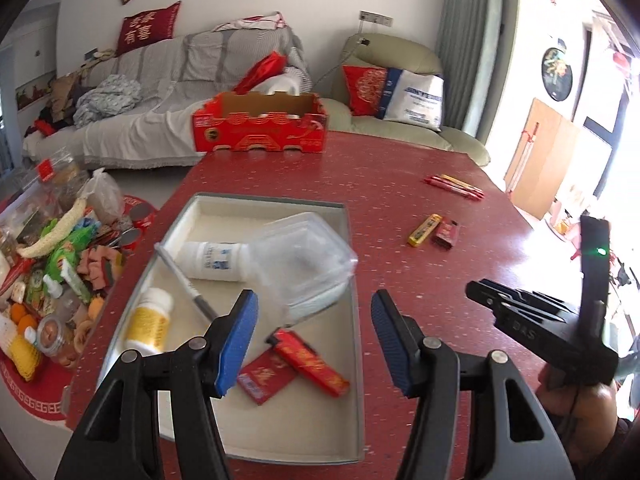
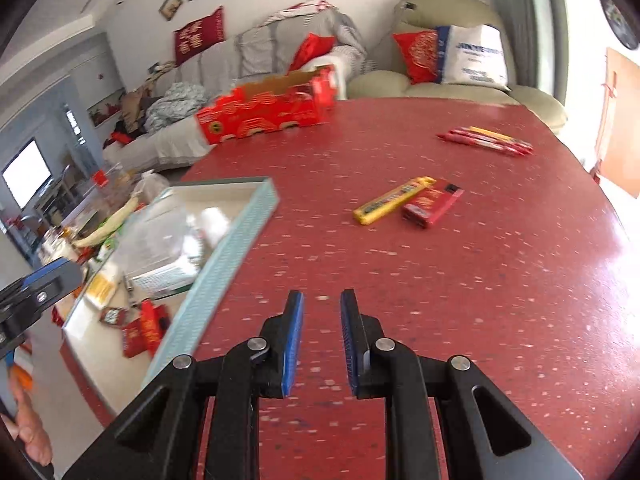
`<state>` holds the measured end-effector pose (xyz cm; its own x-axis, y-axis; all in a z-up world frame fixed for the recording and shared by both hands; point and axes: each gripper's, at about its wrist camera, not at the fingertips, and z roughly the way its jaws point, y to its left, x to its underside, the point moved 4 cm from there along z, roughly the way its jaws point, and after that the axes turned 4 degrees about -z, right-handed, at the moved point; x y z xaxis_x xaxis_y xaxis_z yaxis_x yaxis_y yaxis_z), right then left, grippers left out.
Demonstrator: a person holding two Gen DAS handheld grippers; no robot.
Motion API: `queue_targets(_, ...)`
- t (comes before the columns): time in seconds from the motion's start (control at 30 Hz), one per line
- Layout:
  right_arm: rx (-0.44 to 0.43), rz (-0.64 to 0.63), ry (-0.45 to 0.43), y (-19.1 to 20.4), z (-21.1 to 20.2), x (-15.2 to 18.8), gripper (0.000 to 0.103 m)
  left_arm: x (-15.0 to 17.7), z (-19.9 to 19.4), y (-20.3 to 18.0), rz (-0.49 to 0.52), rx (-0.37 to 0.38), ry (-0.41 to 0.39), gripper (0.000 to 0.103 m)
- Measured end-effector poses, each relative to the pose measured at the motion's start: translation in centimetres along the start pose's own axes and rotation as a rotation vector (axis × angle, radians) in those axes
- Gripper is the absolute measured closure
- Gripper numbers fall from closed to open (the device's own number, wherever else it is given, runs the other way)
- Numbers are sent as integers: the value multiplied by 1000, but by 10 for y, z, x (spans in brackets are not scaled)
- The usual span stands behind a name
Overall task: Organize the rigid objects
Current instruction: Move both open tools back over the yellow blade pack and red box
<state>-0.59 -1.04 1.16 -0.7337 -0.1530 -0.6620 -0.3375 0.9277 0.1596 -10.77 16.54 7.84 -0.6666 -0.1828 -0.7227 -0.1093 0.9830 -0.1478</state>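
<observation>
Flat rectangular lighter (image 2: 433, 202) on speckled table (image 2: 480, 280).

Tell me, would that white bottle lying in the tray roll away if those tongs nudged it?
Probably. The white bottle lies on its side and looks round, so a sideways push would likely roll it. It shouldn't go far: the clear plastic container sits against one end and the tray has raised walls. It looks like rigid plastic, so likely light and somewhat slippery.
</observation>
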Motion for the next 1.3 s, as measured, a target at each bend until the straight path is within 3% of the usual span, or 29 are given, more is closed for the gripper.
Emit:
queue_targets(0.27,87,94,24,-73,10,-3,82,-25,88,-110,131,75,142,40)
queue_targets(0.33,99,106,19,-82,10,0,54,-34,116,-126,146,73,182,40)
queue_targets(0.37,104,105,0,-84,7,3,25,-37,130,-132,153,74,205,40)
queue_targets(0.4,103,92,-20,-85,4,3,23,-40,143,-137,164,73,228,40)
queue_targets(0.53,107,32,-14,-86,8,6,23,-48,180,-145,247,24,273,40)
queue_targets(0.67,74,49,-20,-89,10,5,23,-52,207,-141,317,29,341,41)
queue_targets(0.83,30,105,-15,-97,11,7,23,-55,240,-140,393,16,425,56)
queue_targets(1.03,7,133,-7,-101,13,8,23,-64,254,-152,405,54,422,58)
queue_targets(1.13,17,118,6,-99,17,4,23,-67,256,-149,347,87,423,58)
queue_targets(1.23,32,119,8,-100,21,-3,23,-66,254,-150,330,110,395,67)
queue_targets(1.3,40,134,16,-104,24,-7,23,-64,251,-156,353,111,376,84)
